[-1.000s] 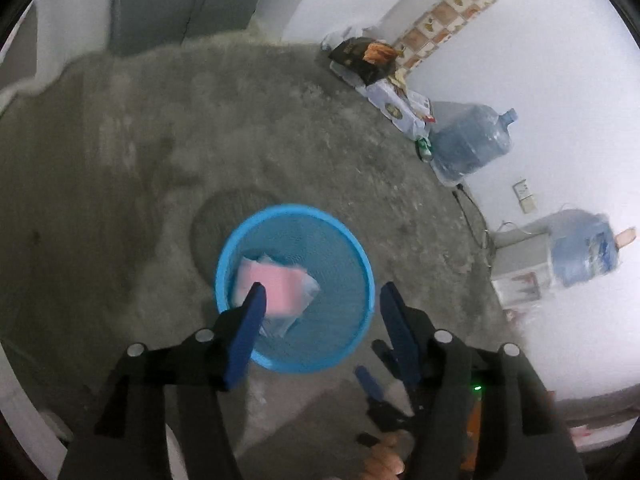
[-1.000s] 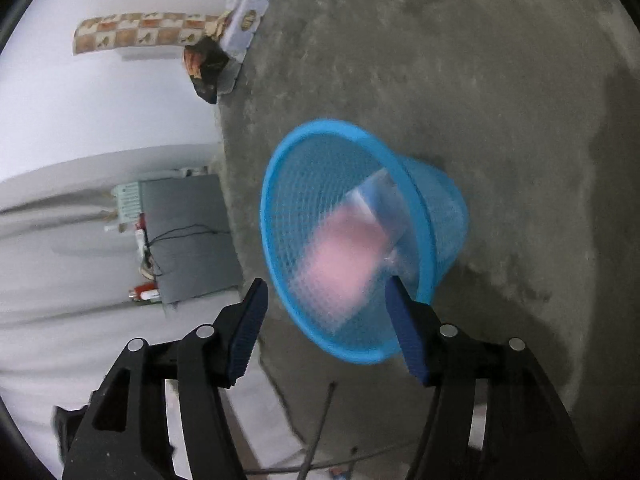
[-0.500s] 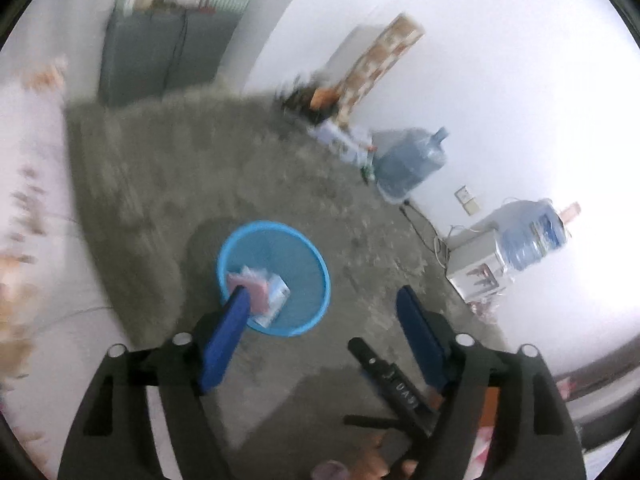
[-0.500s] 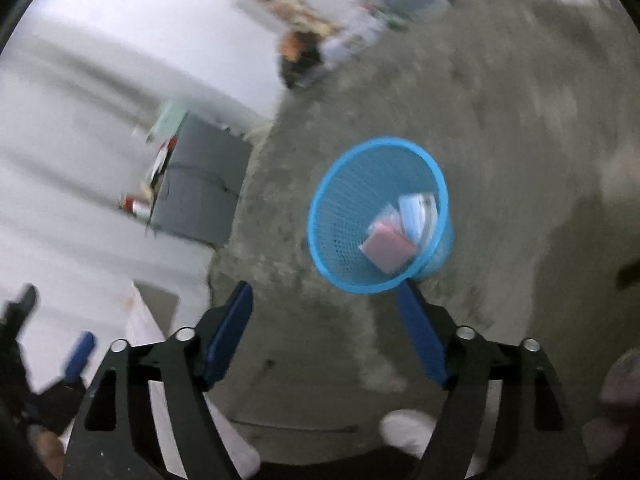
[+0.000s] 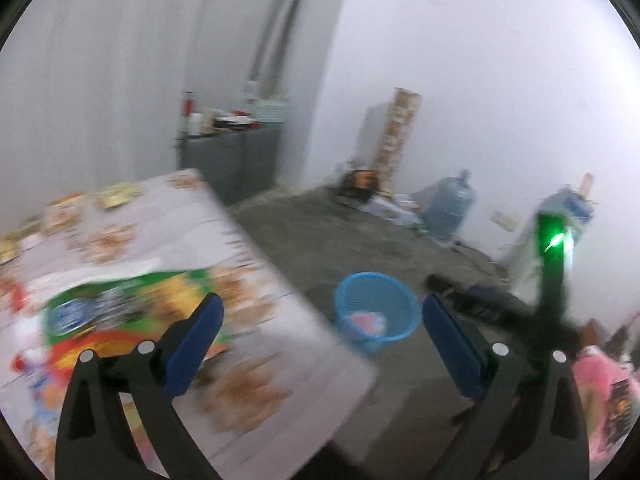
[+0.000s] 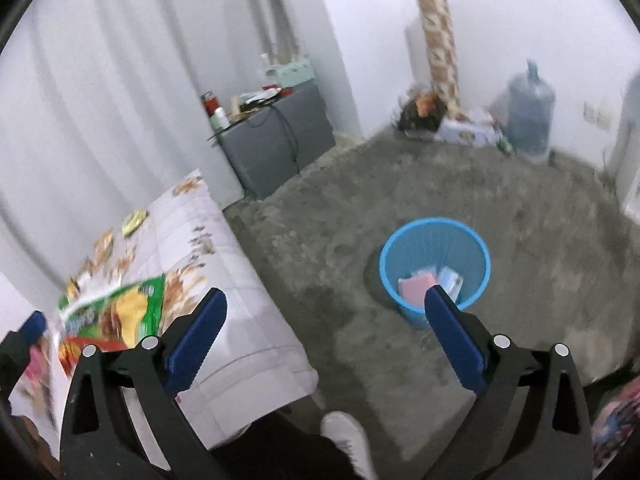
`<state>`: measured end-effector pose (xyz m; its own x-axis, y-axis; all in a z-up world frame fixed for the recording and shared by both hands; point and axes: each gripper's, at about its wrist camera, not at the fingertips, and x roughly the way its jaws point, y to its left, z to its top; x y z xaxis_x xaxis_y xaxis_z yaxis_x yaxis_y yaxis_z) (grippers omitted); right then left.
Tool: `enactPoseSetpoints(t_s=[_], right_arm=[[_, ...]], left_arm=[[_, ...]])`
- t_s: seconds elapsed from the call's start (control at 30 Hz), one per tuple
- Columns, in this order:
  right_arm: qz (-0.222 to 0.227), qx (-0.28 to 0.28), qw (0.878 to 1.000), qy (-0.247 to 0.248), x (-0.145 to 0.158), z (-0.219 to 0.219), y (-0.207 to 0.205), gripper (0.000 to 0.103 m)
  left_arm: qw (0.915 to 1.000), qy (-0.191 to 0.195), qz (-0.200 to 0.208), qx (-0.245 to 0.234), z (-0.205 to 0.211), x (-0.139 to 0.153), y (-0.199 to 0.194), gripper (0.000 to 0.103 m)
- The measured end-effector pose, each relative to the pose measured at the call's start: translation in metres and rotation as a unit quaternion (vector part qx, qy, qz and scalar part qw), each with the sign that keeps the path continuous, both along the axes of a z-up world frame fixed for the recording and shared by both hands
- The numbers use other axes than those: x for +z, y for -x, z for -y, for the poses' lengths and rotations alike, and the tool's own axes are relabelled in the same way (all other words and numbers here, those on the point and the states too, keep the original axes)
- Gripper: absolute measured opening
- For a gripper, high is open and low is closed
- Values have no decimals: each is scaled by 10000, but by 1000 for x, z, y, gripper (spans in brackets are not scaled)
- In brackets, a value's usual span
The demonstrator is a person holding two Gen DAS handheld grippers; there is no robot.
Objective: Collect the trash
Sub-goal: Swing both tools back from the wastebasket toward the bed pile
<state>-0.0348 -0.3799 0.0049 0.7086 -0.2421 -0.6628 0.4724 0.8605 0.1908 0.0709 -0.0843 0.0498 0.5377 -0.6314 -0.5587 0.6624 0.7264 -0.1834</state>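
Observation:
A blue mesh bin (image 6: 435,268) stands on the concrete floor with a pink packet (image 6: 416,285) and a pale blue packet (image 6: 451,280) inside; it also shows in the left wrist view (image 5: 376,316). A green and yellow snack bag (image 6: 120,312) lies on the patterned table (image 6: 224,280), seen blurred in the left wrist view (image 5: 120,312). My left gripper (image 5: 320,336) is open and empty above the table's edge. My right gripper (image 6: 324,332) is open and empty, between table and bin.
A grey cabinet (image 6: 276,140) with clutter stands by the curtain. Water jugs (image 6: 530,120), boxes and a dark bag (image 6: 424,114) line the far wall. Small wrappers (image 6: 134,220) lie on the table. My white shoe (image 6: 346,436) is on the floor.
Both grippers have risen and swung away from above the bin toward the table. The table and snack bag have come into view. Both stay open and empty.

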Motion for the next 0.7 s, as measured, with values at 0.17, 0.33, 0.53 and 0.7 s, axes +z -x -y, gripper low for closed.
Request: enactPoseSetpoints(t_s=[0.17,0.33,0.53,0.7], right_arm=[[-118,90,9970,760,4,-39,-7,95],[-425,448,9939,917,5,-77,-27,95],[-239,1227,9856,1143,23,-131,-42,95],[169,2008,9774,633,37,-154,-59,95]], left_arm=[[9980,68,-232,583,-63,-15,4,98],[9931,383,-279,1073,-121,-22,7,98],[9865,721,-245,1448,-171,-18,-8,98],[9788,1057,-411,1707,-209,-18,-22,98]])
